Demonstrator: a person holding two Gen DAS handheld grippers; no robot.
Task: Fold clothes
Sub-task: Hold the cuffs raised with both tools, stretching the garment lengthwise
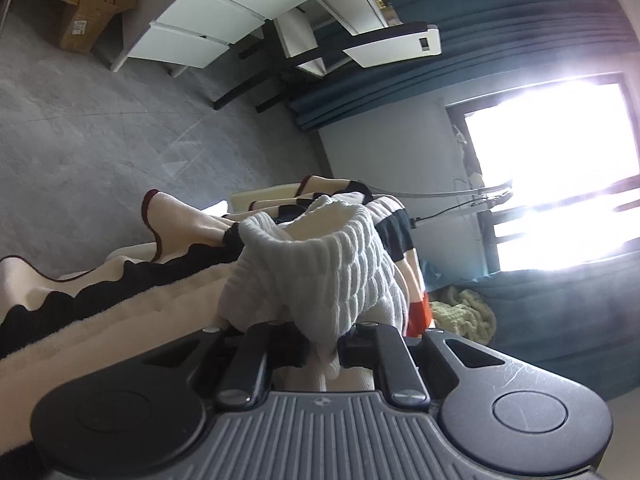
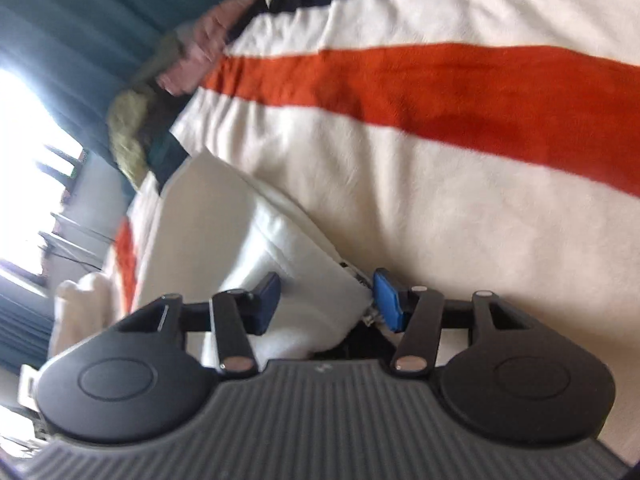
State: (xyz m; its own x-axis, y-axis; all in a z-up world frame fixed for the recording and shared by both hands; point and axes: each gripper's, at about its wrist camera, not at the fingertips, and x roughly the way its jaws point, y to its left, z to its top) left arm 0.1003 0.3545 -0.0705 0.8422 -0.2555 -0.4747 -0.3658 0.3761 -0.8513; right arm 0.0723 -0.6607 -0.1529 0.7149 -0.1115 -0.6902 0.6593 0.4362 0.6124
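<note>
In the left wrist view my left gripper (image 1: 323,346) is shut on a white ribbed knit garment (image 1: 320,276). The garment bunches up in front of the fingers and hides their tips. It hangs above a cream blanket with black wavy trim (image 1: 120,296). In the right wrist view my right gripper (image 2: 326,300) stands open, with its blue pads (image 2: 387,300) on either side of a white folded cloth edge (image 2: 256,240). The pads are apart and do not pinch the cloth. The cloth lies on a cream blanket with an orange stripe (image 2: 440,88).
Grey carpet (image 1: 100,120), a white desk with drawers (image 1: 224,12) and a cardboard box (image 1: 88,8) lie beyond the bed. Blue curtains (image 1: 500,24) and a bright window (image 1: 560,160) are on the right. A yellow-green knit item (image 1: 468,312) and a pink one (image 2: 200,48) lie by the bed's edge.
</note>
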